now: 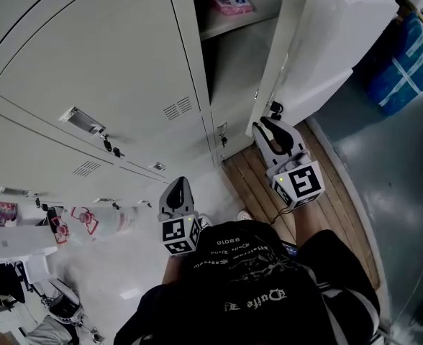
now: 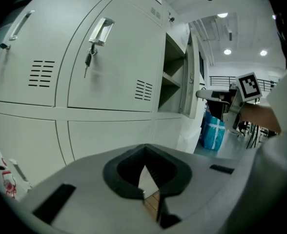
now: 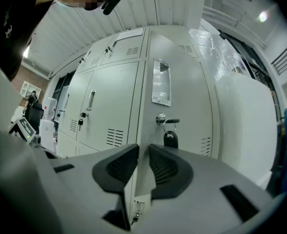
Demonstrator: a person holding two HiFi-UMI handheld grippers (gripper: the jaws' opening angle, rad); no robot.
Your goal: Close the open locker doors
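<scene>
Right gripper (image 3: 143, 151) is clamped on the door (image 3: 182, 82) at its free edge, which runs vertical. Door stands swung wide off the locker (image 1: 233, 63). Left gripper (image 2: 145, 150) is closed, empty.

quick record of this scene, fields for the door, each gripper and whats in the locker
door: one open, swung out at the right
right gripper: jaws closed on the door's edge, beside its key
left gripper: shut, empty, touching nothing
other lockers: closed
inside open locker: pink pack on a shelf
</scene>
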